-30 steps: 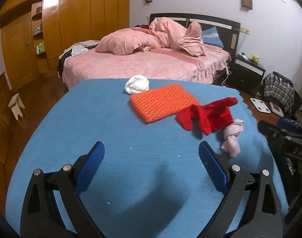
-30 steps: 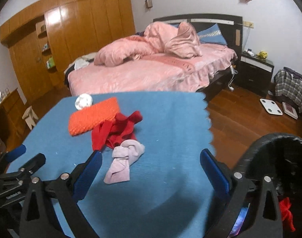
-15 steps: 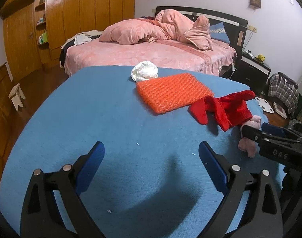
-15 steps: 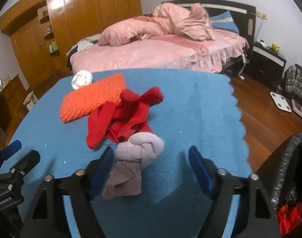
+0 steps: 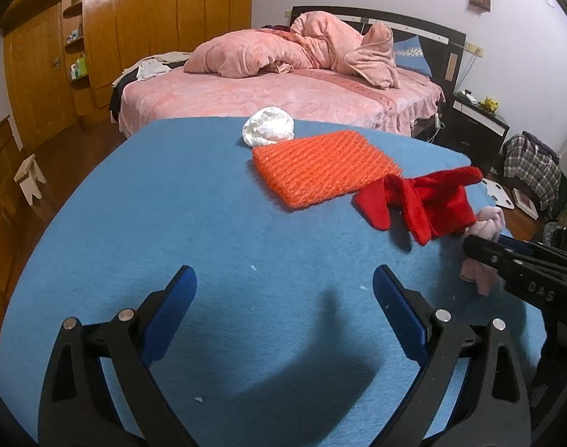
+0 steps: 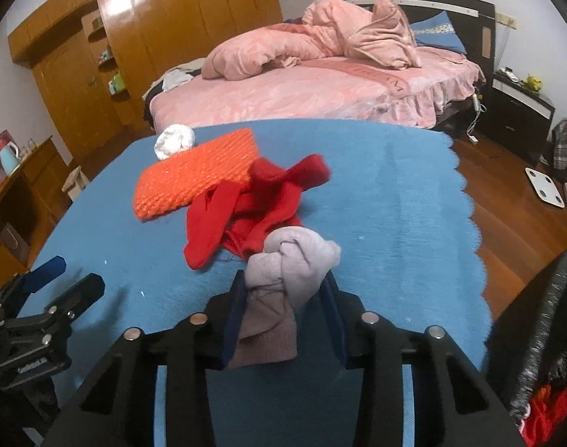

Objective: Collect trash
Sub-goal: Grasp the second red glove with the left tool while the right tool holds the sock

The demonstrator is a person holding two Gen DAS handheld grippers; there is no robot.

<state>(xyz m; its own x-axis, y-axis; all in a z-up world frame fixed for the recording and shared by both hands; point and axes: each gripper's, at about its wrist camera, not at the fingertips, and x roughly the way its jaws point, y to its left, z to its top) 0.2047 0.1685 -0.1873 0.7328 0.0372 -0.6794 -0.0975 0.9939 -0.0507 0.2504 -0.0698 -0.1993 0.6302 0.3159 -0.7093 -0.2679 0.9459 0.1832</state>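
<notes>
Four loose items sit on the blue table (image 5: 171, 223) in the left wrist view: a white wad (image 5: 269, 131) at upper centre, an orange knitted pad (image 5: 322, 167) just below it, a red cloth (image 5: 425, 201) to its right, and a pinkish knotted sock (image 5: 486, 223) at the right edge. The left gripper (image 5: 283, 290) hangs wide open over bare blue at the bottom of the frame, nothing between its jaws. The right gripper pokes in from the right.

Over to the right wrist view: the right gripper (image 6: 283, 294) is closing, lower centre, with the pinkish knotted sock between its blue pads. The black bin (image 6: 544, 316) waits at lower right. The risk: the red cloth touches the sock, so a lift could snag and drag it, or a shallow pinch on soft fabric could slip.
</notes>
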